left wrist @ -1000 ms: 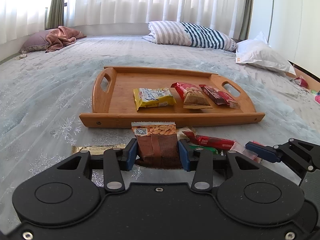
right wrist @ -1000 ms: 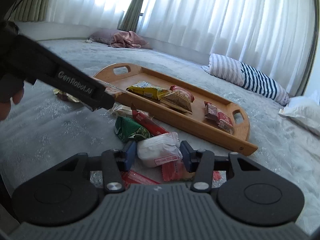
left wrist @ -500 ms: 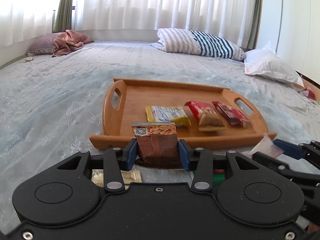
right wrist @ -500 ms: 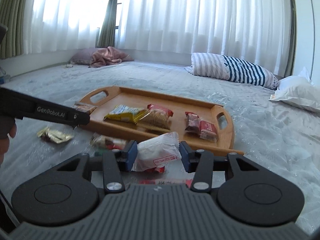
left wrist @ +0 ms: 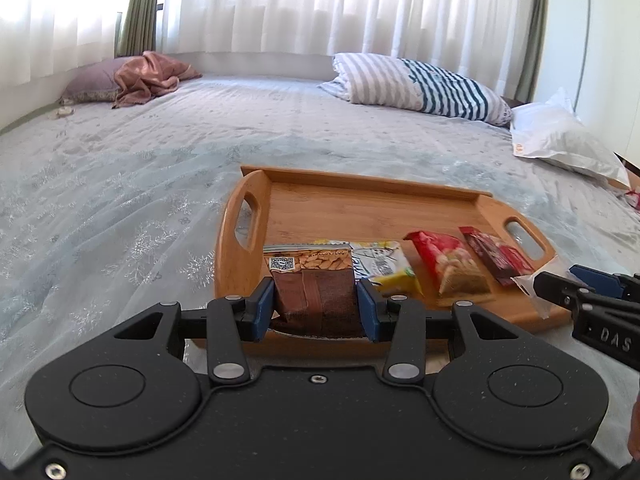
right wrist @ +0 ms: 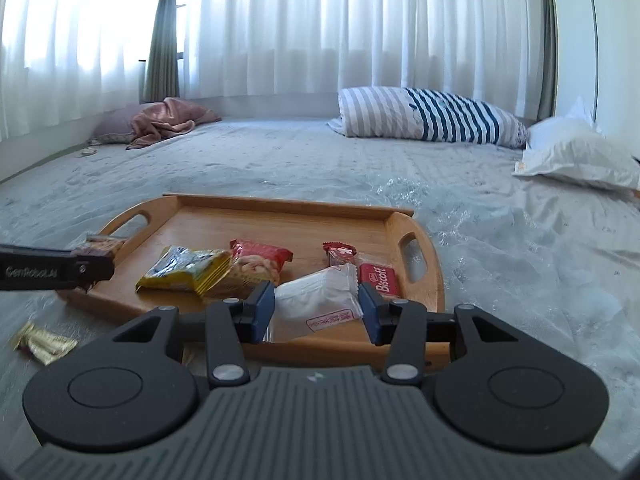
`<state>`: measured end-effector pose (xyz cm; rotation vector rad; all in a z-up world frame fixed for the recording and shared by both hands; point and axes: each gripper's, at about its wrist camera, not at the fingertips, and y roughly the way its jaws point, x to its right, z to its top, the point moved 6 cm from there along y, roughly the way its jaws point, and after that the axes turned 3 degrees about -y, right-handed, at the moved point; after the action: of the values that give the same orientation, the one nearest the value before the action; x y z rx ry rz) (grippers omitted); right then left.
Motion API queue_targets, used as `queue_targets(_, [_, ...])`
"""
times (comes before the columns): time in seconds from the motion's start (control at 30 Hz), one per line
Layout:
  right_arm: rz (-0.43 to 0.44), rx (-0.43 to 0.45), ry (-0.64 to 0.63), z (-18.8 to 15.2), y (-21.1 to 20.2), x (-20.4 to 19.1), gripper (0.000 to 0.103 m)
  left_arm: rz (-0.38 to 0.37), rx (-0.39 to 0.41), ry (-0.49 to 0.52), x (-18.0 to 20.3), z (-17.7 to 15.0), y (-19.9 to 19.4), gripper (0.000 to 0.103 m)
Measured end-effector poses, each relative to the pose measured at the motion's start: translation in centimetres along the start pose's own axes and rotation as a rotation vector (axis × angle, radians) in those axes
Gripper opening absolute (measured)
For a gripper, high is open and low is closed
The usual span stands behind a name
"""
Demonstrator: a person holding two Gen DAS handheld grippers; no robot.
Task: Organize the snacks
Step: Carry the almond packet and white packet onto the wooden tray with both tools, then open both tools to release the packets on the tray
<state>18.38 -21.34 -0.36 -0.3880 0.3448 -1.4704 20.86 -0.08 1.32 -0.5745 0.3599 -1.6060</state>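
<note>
White curtains [right wrist: 320, 28] hang across the far wall, and below them a wide bed [left wrist: 120, 184] in a pale snowflake-print cover fills the room. At its far edge lie a striped pillow [right wrist: 428, 118], a white pillow [right wrist: 580, 156] to the right, and a pink cloth [right wrist: 168, 120] heaped on a mauve cushion to the left.

On the bed sits a wooden tray [left wrist: 360, 204] with a cut-out handle at each end. Along its near side lie a yellow snack packet [right wrist: 188, 268], a red cracker packet [right wrist: 256, 266], a small red-and-white wrapper [right wrist: 340, 252] and a red Biscoff packet [right wrist: 378, 278].

The left claw [left wrist: 316, 304] is clamped on a brown almond packet [left wrist: 314, 284], held upright over the tray's near left corner, blue pads pressing both of its sides. The right claw [right wrist: 316, 306] grips a white snack pouch [right wrist: 316, 300] above the tray's near rim, just beside the Biscoff packet; whether the pouch touches the tray I cannot tell.

Off the tray, on the bed at the near left, lies a gold-wrapped snack [right wrist: 42, 342].
</note>
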Motion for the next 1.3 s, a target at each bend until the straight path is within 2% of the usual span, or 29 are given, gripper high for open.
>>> queue_targets(0.27, [0.019, -0.068, 0.099, 0.4, 4.0, 1.1, 0.051, 0.023, -0.04, 0.004, -0.4, 0.2, 3.3, 0.041])
queue_targets(0.47, [0.027, -0.086, 0.116, 0.6, 5.5, 0.8, 0.051, 0.032, -0.07, -0.001, -0.6, -0.2, 5.2, 0.042])
queue_targets(1.13, [0.045, -0.131, 0.165, -0.3, 6.7, 0.1, 0.054, 0.023, -0.068, -0.001, -0.8, -0.1, 6.2, 0.043])
queue_targets(1.23, [0.044, -0.125, 0.164, -0.2, 6.6, 0.2, 0.057, 0.023, -0.065, 0.005, -0.7, 0.0, 6.1, 0.049])
queue_targets(1.27, [0.039, -0.122, 0.164, -0.2, 6.6, 0.2, 0.064, 0.022, -0.062, 0.008, -0.7, 0.0, 6.0, 0.054])
queue_targets(1.3, [0.039, -0.118, 0.167, -0.2, 6.5, 0.3, 0.067, 0.022, -0.057, 0.012, -0.6, 0.1, 5.8, 0.064])
